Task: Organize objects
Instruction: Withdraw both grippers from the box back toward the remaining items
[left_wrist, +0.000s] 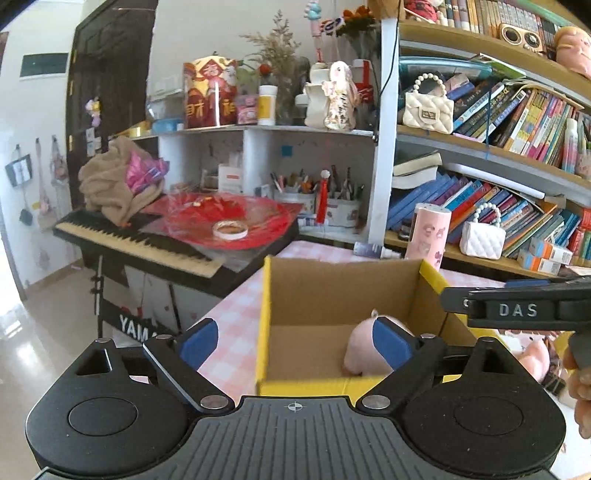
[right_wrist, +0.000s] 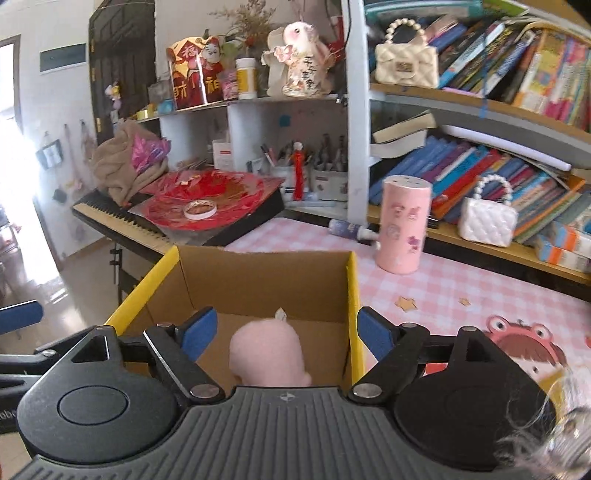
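**Both tools released above the box, pink plush inside**

You are facing a bookshelf (left_wrist: 498, 122) crammed with books, with a keyboard (left_wrist: 140, 240) on its stand off to the left, a red sheet and a roll of tape (left_wrist: 229, 229) lying on top of it. Your table (right_wrist: 461, 280) wears a pink checked cloth. On it, near you, stands an open cardboard box (right_wrist: 258, 273) with yellow outer walls. Behind the box to the right a pink cylinder (right_wrist: 403, 225) stands upright, and two small quilted handbags sit on the shelves beyond.

The pink plush toy (right_wrist: 267, 352) lies on the floor of the box, toward the near side, touching nothing of yours.

Your left tool (left_wrist: 295, 341) is spread wide: one blue pad sits outside the box's left wall, the other in front of the plush, with nothing gripped. Your right tool (right_wrist: 284, 332) is likewise released, its pads wide apart, one over the box's interior and one beyond the right wall; the plush shows between them, lower down, ungripped.
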